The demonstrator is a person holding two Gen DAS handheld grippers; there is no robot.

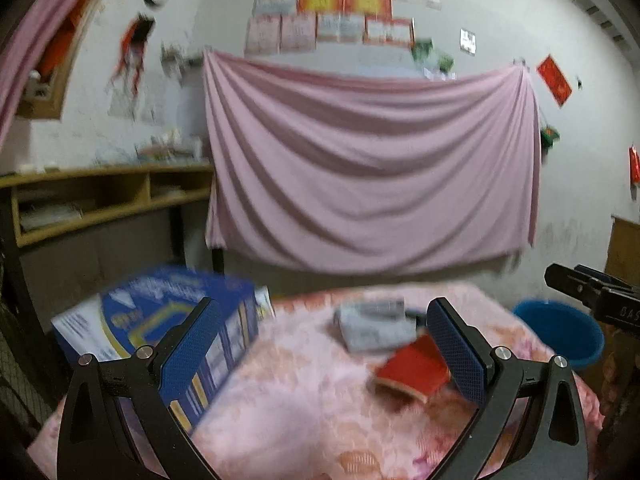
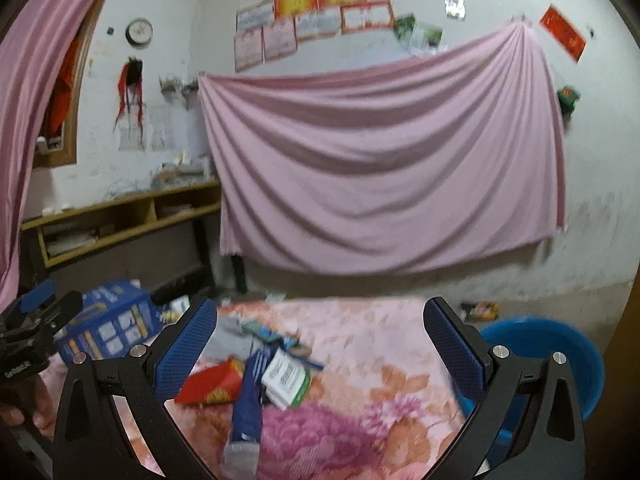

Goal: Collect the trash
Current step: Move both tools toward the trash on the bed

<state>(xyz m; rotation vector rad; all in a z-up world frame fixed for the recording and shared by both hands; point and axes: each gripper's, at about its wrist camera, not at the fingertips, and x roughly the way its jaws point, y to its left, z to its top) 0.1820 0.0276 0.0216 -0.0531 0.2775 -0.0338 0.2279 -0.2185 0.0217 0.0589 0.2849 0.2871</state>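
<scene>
Both jaws released, empty; left gripper (image 1: 320, 356) and right gripper (image 2: 320, 356) hover over floral blanket (image 2: 380, 364); judgement: pinch red carton (image 2: 212, 386) flat sides, carry to blue basin (image 2: 560, 352)

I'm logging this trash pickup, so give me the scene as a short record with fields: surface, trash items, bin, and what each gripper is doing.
surface: floral pink blanket
trash items: red carton, blue tube, white and green packet, grey packet, all lying on the blanket
box: blue box at the blanket's left edge
bin: blue tub off the blanket's right side
left gripper: open, holding nothing
right gripper: open, holding nothing, above the pile
</scene>
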